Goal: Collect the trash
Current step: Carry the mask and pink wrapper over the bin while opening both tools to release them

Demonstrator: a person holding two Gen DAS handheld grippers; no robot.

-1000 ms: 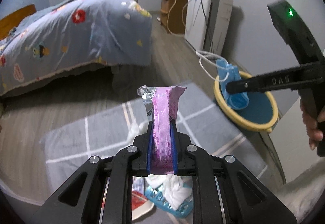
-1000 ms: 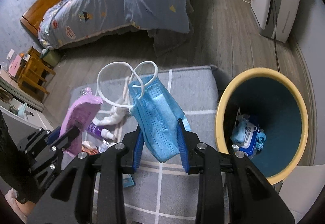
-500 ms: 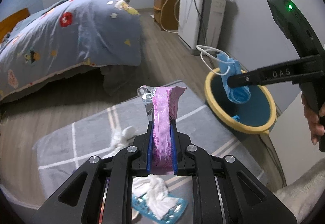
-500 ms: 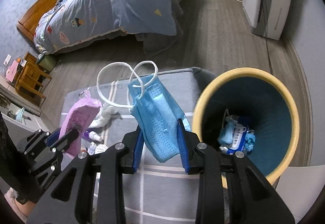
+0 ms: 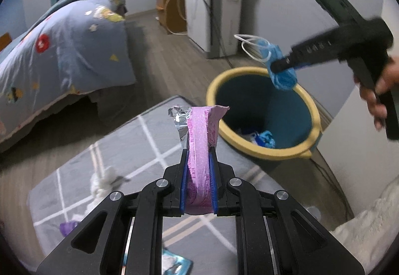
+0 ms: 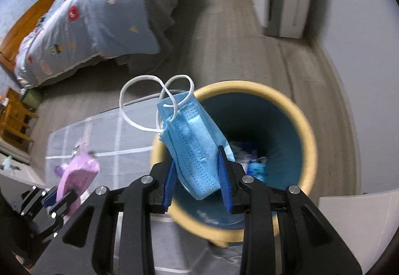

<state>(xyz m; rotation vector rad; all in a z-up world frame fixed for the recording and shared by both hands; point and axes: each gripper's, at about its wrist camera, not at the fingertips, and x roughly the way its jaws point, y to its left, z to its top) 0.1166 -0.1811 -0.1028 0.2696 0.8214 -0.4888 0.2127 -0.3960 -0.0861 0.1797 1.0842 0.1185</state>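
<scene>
Bedroom floor, grey checked rug (image 5: 139,150) — my right gripper (image 6: 198,175) clamps blue mask (image 6: 194,145) above yellow-rimmed bin (image 6: 308,140); left gripper (image 5: 198,182) pinches pink wrapper (image 5: 199,150).

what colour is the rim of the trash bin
Yellow, around a dark teal inside; the bin's rim shows best in the left wrist view.

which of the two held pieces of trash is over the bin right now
The blue face mask in the right gripper hangs over the bin; the pink wrapper is beside it.
</scene>
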